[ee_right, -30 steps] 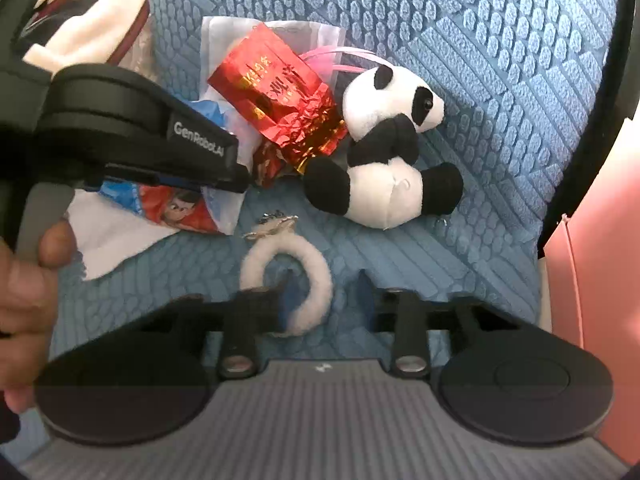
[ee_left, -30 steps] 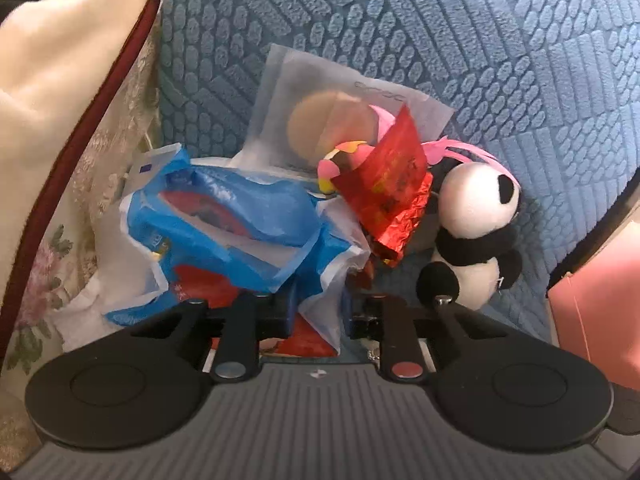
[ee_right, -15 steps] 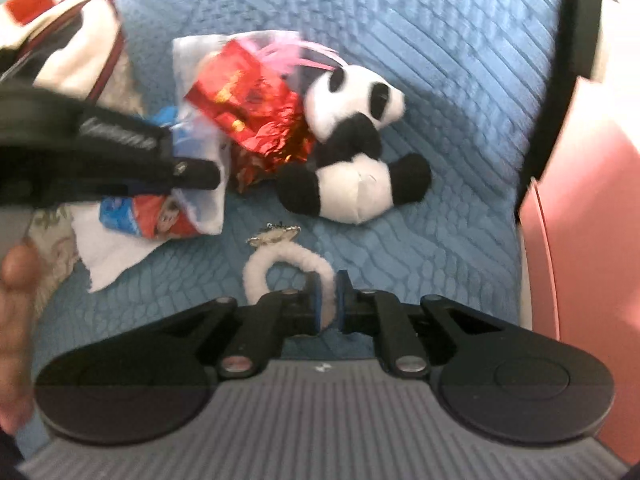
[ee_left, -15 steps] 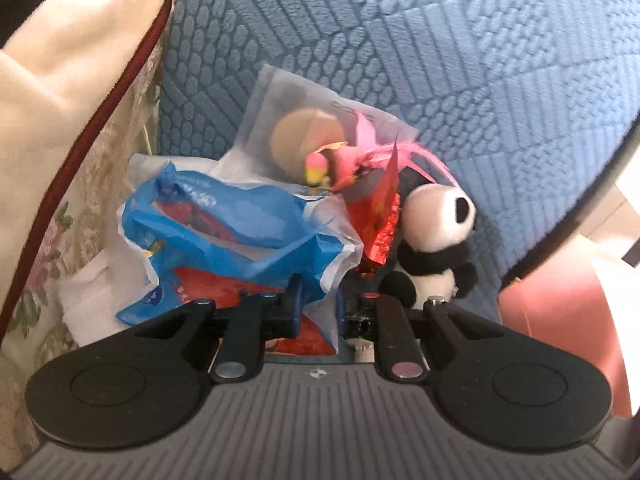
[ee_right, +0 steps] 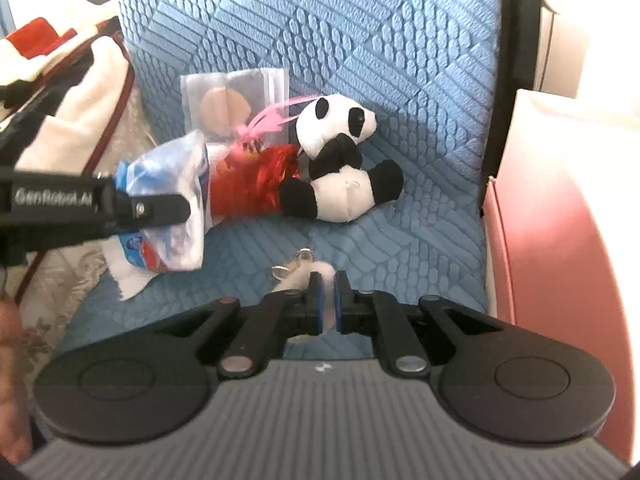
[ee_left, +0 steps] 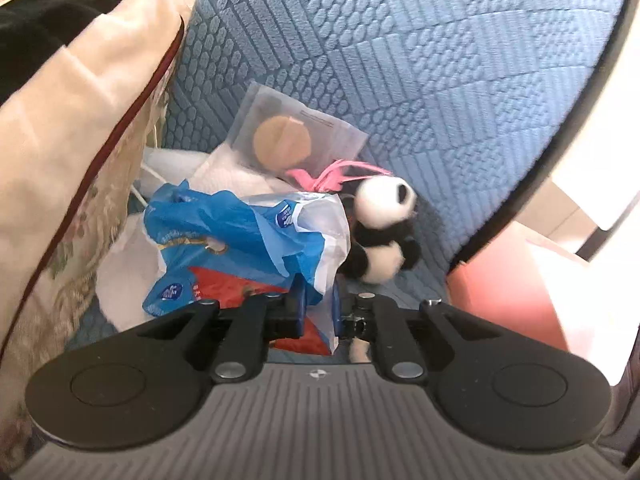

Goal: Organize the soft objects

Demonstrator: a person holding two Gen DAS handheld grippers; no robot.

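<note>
My left gripper point(ee_left: 319, 312) has its jaws closing on a fold of the blue and white plastic bag point(ee_left: 240, 232), which hangs lifted off the blue seat point(ee_right: 400, 260). From the right wrist view the same bag point(ee_right: 168, 176) dangles from the left gripper's fingers point(ee_right: 160, 209). My right gripper point(ee_right: 324, 304) is shut on a white fluffy ring point(ee_right: 320, 274) with a metal key clasp point(ee_right: 294, 264). A plush panda point(ee_right: 340, 192) sits against the seat back, beside a red foil packet point(ee_right: 252, 188) with a pink ribbon point(ee_right: 264, 120). The panda point(ee_left: 380, 208) also shows just right of the bag.
A clear pouch point(ee_left: 284, 140) holding a round tan disc leans on the seat back. A cream cushion point(ee_left: 80, 120) with maroon piping fills the left. White tissue point(ee_left: 128, 272) lies under the bag. A pink box point(ee_right: 540, 220) borders the right. A hand point(ee_right: 12, 360) holds the left gripper.
Both grippers rose and drew back. The right jaws closed on the fluffy ring and lifted it. The bag came up with the left gripper and now hides the red packet there.
</note>
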